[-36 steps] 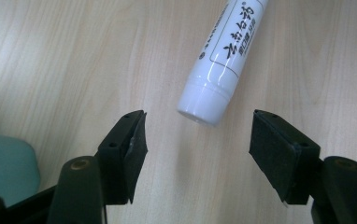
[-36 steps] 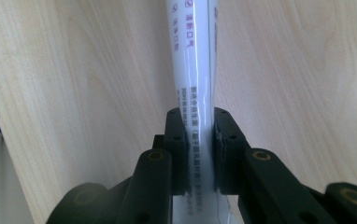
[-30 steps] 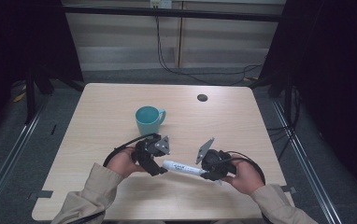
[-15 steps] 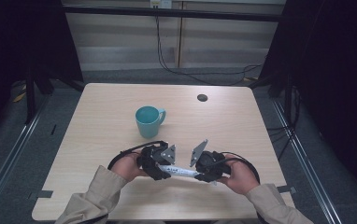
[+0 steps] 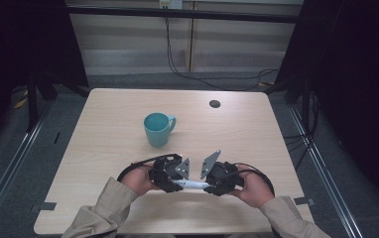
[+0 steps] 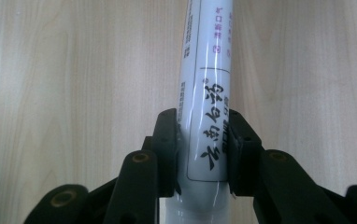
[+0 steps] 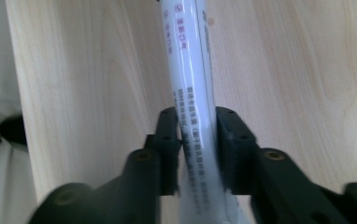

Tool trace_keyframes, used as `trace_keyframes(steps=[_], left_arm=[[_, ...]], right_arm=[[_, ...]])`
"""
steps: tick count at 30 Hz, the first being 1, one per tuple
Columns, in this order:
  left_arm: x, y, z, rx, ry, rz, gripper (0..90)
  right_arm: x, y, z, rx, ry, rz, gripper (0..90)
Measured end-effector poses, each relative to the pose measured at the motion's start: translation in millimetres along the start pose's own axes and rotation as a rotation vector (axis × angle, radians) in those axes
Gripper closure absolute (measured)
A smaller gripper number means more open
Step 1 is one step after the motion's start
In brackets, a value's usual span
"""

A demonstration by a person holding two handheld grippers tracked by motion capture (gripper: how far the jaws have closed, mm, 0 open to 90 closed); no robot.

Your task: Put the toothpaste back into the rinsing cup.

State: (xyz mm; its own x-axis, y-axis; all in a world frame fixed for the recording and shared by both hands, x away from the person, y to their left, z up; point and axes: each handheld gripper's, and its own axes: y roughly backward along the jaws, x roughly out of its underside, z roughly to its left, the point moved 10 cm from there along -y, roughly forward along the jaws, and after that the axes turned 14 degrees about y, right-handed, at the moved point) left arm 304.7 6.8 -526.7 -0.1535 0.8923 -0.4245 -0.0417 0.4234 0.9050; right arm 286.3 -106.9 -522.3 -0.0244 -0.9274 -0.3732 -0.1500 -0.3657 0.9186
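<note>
Both pairs of fingers are clamped on one white tube (image 5: 191,184): the left gripper (image 6: 200,144) pinches one end, the right gripper (image 7: 196,140) the other, jaws pressed against its sides. In the high view the tube spans between the two grippers near the table's (image 5: 103,134) 6 o'clock edge. A teal mug (image 5: 157,129) stands toward 12 o'clock of them, apart.

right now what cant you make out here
- White tube, high view: too small to read, both ends covered by the left gripper and right gripper.
- Tube's far end, left gripper view: cut off by the top edge.
- Small print, right gripper view: blurred.
- Teal mug: contents too small to tell.
</note>
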Motion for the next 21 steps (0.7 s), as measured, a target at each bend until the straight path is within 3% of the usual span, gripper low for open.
trace_keyframes(steps=[1, 3, 6, 9, 14, 18, 21], left_arm=[[2.6, 1.8, 3.3, -0.009, -0.025, 0.014, 70.7], [4.0, 3.6, 3.1, -0.009, 0.021, -0.021, 71.1], [6.0, 8.5, 7.8, -0.016, 0.056, -0.057, 71.3], [10.0, 10.2, 11.7, -0.026, 0.068, -0.052, 71.4], [18.8, 9.4, 15.2, -0.025, 0.088, -0.028, 71.4], [24.6, 9.2, 18.0, -0.026, 0.126, -0.043, 71.4], [28.4, 11.0, 21.6, -0.030, 0.126, -0.037, 71.5]], right_arm=[[-0.6, 1.6, -0.4, -0.009, -0.014, -0.018, 62.0], [1.0, 1.2, -2.9, 0.006, -0.020, -0.015, 51.8], [3.1, 0.7, -6.2, 0.014, -0.045, -0.028, 36.5], [1.6, 5.5, -10.9, 0.036, -0.067, -0.083, 33.1], [4.7, 13.2, -18.4, 0.083, -0.087, -0.097, 29.2], [11.1, 20.2, -24.8, 0.093, -0.133, -0.119, 29.4], [16.3, 21.9, -26.7, 0.099, -0.151, -0.124, 29.6]])
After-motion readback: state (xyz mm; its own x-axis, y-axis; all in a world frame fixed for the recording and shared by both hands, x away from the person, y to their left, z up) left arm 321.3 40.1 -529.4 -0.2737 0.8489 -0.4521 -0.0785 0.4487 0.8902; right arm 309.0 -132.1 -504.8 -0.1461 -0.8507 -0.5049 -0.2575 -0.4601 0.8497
